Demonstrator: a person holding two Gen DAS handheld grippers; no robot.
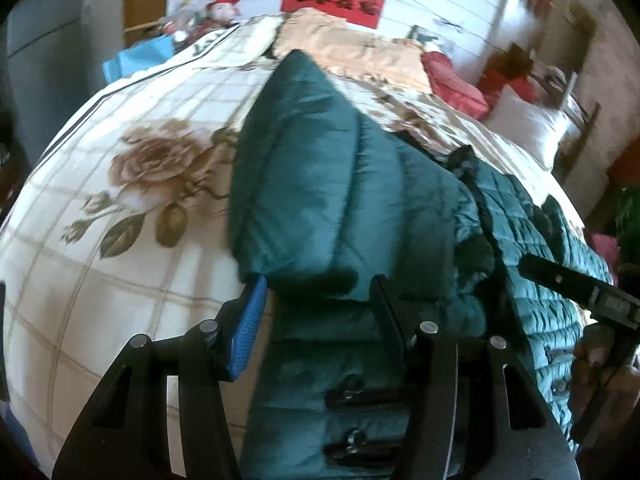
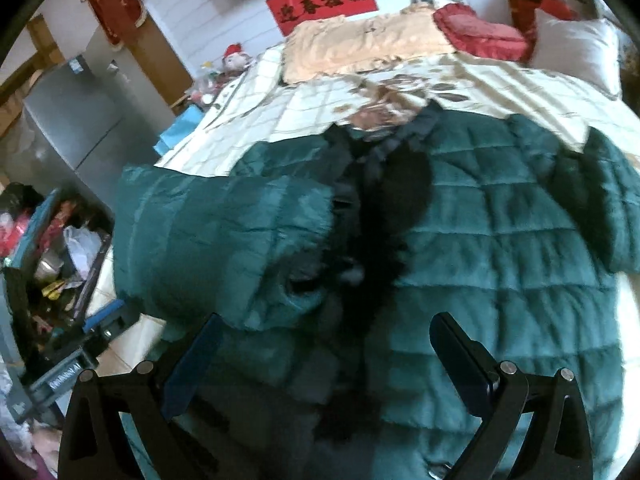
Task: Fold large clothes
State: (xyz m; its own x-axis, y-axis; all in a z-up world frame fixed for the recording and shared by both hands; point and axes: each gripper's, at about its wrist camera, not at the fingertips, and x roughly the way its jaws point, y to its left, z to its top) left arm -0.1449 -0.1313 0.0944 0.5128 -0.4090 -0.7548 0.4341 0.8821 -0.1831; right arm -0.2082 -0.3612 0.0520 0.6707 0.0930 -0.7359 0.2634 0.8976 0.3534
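A large dark green quilted coat (image 2: 500,232) with black fur trim (image 2: 380,240) lies spread on a bed. Its left sleeve (image 2: 224,240) is folded across the front. In the left wrist view the same sleeve (image 1: 320,184) runs away from me. My left gripper (image 1: 316,304) is open, its jaws standing either side of the sleeve's cuff end, over the coat's lower front with black toggles (image 1: 352,396). My right gripper (image 2: 324,344) is open and empty above the coat's lower middle. It also shows at the right edge of the left wrist view (image 1: 580,292).
The bed carries a cream checked cover with rose print (image 1: 152,164). At its head lie a peach blanket (image 2: 360,40), a red cushion (image 2: 480,32) and a white pillow (image 2: 576,52). A grey cabinet (image 2: 72,120) and a cluttered box (image 2: 52,256) stand left of the bed.
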